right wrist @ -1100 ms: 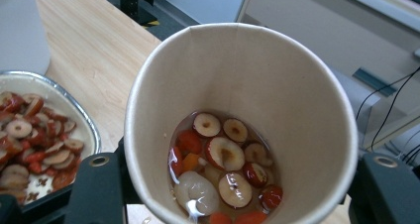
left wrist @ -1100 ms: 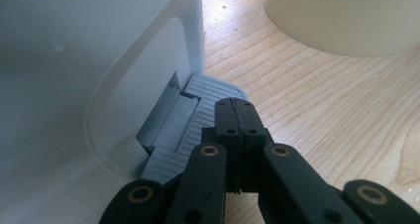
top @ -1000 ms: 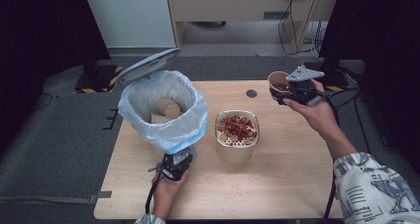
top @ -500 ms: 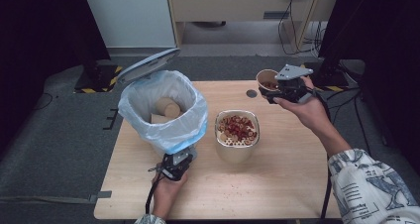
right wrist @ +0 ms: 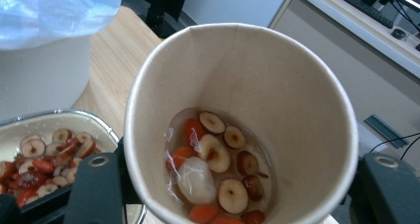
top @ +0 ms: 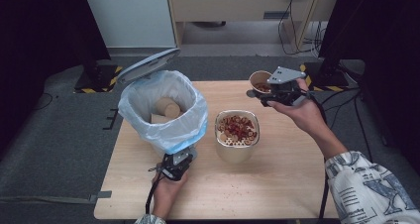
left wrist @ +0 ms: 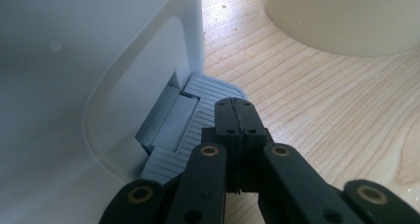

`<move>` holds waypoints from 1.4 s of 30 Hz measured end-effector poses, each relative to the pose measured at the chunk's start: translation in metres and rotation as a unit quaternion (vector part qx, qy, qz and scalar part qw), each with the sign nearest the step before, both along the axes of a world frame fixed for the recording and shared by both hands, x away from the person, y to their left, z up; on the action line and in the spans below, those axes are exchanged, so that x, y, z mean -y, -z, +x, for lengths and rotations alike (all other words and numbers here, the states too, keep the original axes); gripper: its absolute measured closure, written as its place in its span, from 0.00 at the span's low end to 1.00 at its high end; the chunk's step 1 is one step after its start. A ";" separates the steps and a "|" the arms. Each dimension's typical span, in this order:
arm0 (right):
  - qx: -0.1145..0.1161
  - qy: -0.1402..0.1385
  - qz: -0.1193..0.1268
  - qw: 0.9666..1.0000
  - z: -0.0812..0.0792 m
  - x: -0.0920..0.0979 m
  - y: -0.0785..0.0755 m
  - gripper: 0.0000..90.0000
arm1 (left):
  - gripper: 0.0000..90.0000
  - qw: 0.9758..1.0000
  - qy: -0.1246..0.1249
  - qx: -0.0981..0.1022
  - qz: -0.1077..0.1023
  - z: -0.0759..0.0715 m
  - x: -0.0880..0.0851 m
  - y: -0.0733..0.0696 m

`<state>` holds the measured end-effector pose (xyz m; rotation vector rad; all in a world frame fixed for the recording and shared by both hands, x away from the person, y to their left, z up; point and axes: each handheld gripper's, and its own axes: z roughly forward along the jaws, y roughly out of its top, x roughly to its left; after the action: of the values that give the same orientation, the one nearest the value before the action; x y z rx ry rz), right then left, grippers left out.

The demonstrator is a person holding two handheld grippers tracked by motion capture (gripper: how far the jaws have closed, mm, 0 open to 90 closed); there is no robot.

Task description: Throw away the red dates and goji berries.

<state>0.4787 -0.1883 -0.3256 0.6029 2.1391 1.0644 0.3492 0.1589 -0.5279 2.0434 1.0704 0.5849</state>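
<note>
Right gripper [top: 262, 96]: jaws clenched on one paper cup [right wrist: 247, 115], held above the table's [top: 277, 184] far right corner; inside, fruit slices in liquid. Left gripper [left wrist: 233, 110]: jaws closed with nothing between them, tips pressing the one grey pedal [left wrist: 198, 105] of the one white bin [top: 163, 110], lid up. One colander bowl [top: 236, 135] of slices stands between them. Two cups lie in the bin.

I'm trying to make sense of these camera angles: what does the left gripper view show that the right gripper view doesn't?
Left gripper view alone: the shut left gripper resting on the bin's grey pedal. Right gripper view alone: the paper cup held in the right gripper, with sliced fruit and some liquid inside, and the strainer bowl's fruit. Both share the white bin, the wooden table and the bowl.
</note>
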 end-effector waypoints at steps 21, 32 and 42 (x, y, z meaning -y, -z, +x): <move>0.029 -0.007 -0.023 0.999 -0.009 -0.010 -0.004 0.39 | 0.99 1.000 0.003 -0.002 0.000 -0.001 0.001 0.000; 0.035 -0.016 -0.038 0.999 -0.012 -0.015 -0.005 0.39 | 0.99 1.000 0.002 -0.001 -0.001 -0.001 0.001 0.000; 0.053 -0.022 -0.078 0.995 -0.017 -0.019 -0.005 0.39 | 0.99 1.000 0.002 -0.001 -0.001 -0.001 0.001 0.000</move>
<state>0.4616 -0.1697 -0.3202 0.4186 2.1272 0.9198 0.3484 0.1574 -0.5279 2.0443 1.0666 0.5798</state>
